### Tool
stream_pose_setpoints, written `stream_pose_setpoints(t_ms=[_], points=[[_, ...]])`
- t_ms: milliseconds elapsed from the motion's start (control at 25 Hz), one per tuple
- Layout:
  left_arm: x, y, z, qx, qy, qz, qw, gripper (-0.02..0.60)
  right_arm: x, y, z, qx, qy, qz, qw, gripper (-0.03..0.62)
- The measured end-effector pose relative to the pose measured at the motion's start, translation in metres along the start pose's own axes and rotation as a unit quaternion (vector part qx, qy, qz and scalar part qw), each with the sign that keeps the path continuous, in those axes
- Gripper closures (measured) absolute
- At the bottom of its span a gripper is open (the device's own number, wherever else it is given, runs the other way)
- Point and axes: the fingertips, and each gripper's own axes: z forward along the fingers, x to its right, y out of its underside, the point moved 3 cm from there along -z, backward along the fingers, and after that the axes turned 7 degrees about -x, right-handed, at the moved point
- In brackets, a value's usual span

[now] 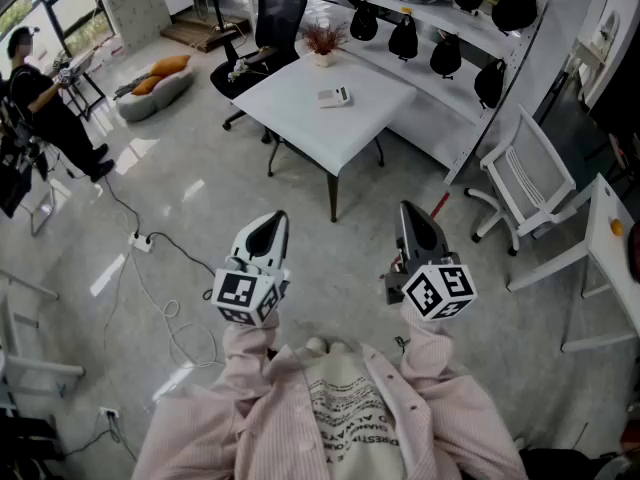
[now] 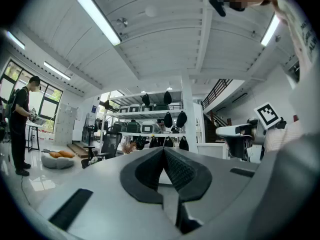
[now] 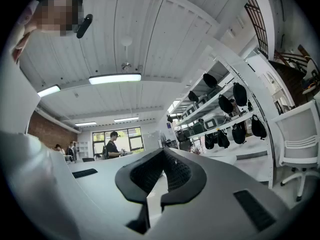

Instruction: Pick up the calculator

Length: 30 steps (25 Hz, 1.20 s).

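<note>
1. The small pale rectangular calculator [image 1: 335,96] lies on the white square bench [image 1: 330,138], well apart from both grippers.
2. The left hand-held gripper [image 1: 268,230] is narrow, jaws together and empty.
3. The right hand-held gripper [image 1: 415,223] is likewise closed on nothing.

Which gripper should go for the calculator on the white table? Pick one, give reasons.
Left, narrowly. Both the left gripper and right gripper are shut, empty and far from the table; the calculator lies slightly nearer the left one's line in the head view.
</note>
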Motion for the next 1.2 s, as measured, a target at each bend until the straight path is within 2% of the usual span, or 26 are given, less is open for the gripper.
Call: stream_pose_setpoints(t_ms=[280, 600, 960, 1200], points=[[0.01, -0.002, 0.0, -0.001, -0.005, -0.002, 1.0, 0.581, 0.007, -0.002, -0.005, -0.006, -0.004, 0.001, 1.0, 0.595], [0.025, 0.005, 0.001, -0.005, -0.016, -0.004, 0.9998, 0.58, 0.021, 0.003, -0.011, -0.016, -0.035, 0.016, 0.999, 0.592], [0.032, 0.014, 0.01, -0.016, -0.026, -0.012, 0.9995, 0.58, 0.038, 0.014, -0.01, -0.044, -0.04, 0.045, 0.997, 0.439], [0.027, 0.023, 0.02, -0.025, -0.03, -0.016, 0.9991, 0.58, 0.048, 0.024, -0.001, -0.051, -0.041, 0.06, 0.996, 0.408]])
